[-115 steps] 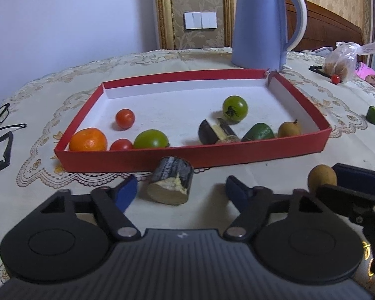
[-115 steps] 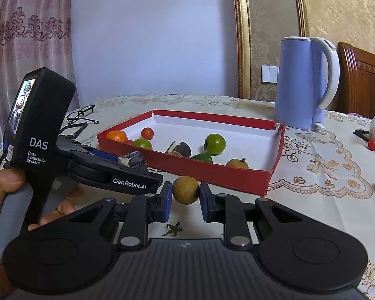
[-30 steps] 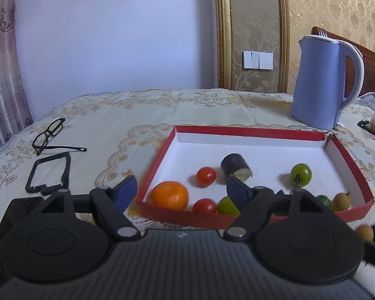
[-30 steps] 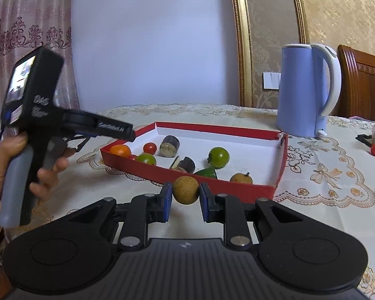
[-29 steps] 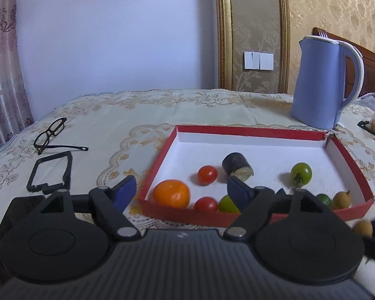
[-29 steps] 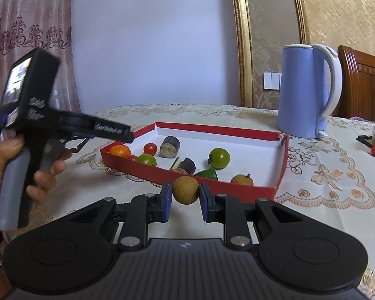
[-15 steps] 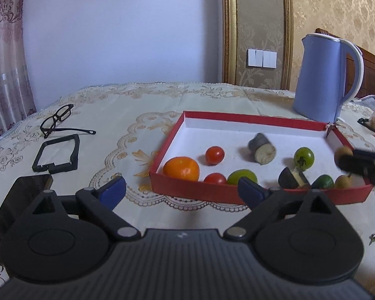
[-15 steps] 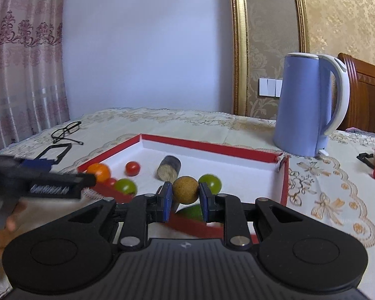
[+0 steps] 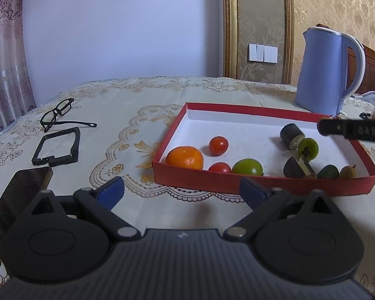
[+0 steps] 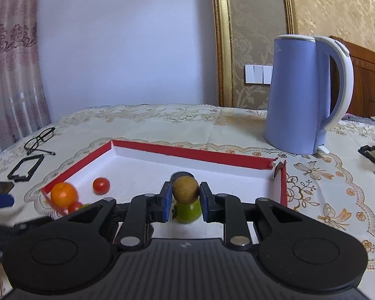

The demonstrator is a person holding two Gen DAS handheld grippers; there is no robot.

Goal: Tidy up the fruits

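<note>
Longan (image 10: pixel 185 186), pinched between the right gripper (image 10: pixel 183 197) jaws above the red tray (image 10: pixel 192 153), could bounce off the green tomato (image 10: pixel 187 211) beneath if released from this height, while the left gripper (image 9: pixel 181 190) hangs spread and empty short of the tray.

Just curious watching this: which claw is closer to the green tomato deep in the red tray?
Right. The right claw hangs directly over that green tomato, gripping a brown fruit; the left claw sits open outside the red tray.

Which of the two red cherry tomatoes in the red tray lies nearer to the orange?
The front cherry tomato, by the red tray's near wall, beside the orange. The other cherry tomato sits farther back, clearly apart from it.
</note>
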